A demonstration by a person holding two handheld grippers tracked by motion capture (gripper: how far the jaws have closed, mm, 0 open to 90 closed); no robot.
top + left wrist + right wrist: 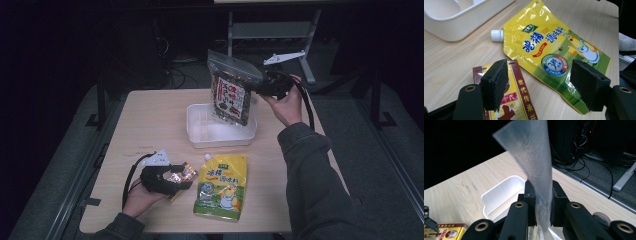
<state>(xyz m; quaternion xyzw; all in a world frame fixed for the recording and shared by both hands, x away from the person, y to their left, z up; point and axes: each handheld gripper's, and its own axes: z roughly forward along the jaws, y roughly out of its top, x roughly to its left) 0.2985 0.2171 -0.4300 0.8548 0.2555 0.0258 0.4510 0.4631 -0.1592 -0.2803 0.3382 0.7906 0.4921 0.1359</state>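
Your left hand-held gripper [539, 87] sits with jaws apart over the red-and-gold flat packet [511, 105] on the desk [150, 115]. Your right hand-held gripper [541, 202] is clamped on the clear-topped dark snack pouch [231, 95], which hangs over the white plastic tray [200, 135]; gripped by its thin edge, it may slip or swing and miss the tray.

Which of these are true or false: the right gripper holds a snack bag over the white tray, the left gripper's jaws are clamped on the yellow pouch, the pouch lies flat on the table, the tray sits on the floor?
The right gripper holds the snack bag over the white tray: true.
The left gripper is clamped on the yellow pouch: false; its jaws stand open, apart from the pouch.
The pouch lies flat on the table: true.
The tray sits on the floor: false; it sits on the table.
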